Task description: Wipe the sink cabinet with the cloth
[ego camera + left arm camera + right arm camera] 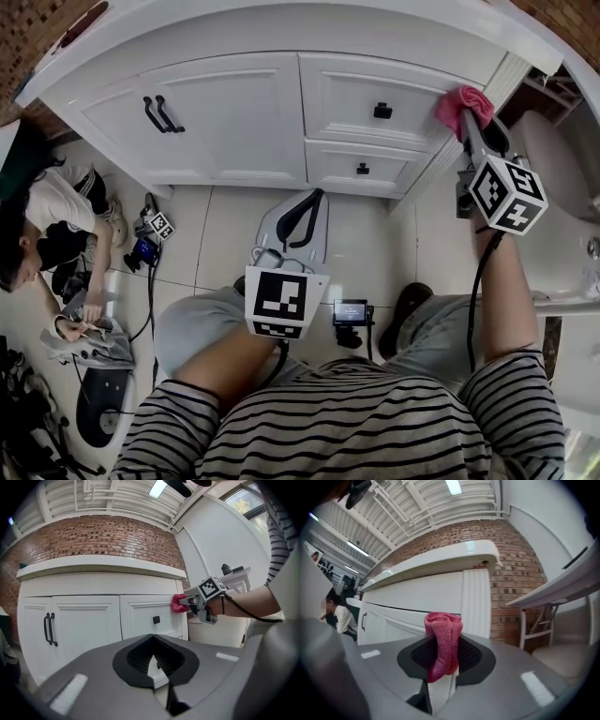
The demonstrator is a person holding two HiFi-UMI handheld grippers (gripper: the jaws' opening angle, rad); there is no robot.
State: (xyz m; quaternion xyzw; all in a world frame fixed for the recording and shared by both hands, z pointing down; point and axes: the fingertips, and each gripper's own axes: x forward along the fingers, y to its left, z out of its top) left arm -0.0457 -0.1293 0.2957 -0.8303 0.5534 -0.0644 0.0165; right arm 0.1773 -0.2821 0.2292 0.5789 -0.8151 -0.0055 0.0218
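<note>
We judge the wiping barely begun: our right gripper (443,670), jaws clamped on the pink cloth (462,103), holds it against the sink cabinet (244,112) at its top right corner, while our left gripper (153,666), jaws together and empty, hangs near us, leaving the doors and drawers to wipe.

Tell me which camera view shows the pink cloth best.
The right gripper view: the cloth fills the middle, weave visible, pinched in the right gripper. The head view shows a small bunch at the cabinet front's right edge; the left gripper view shows it tiny, from the side, against the cabinet.
</note>
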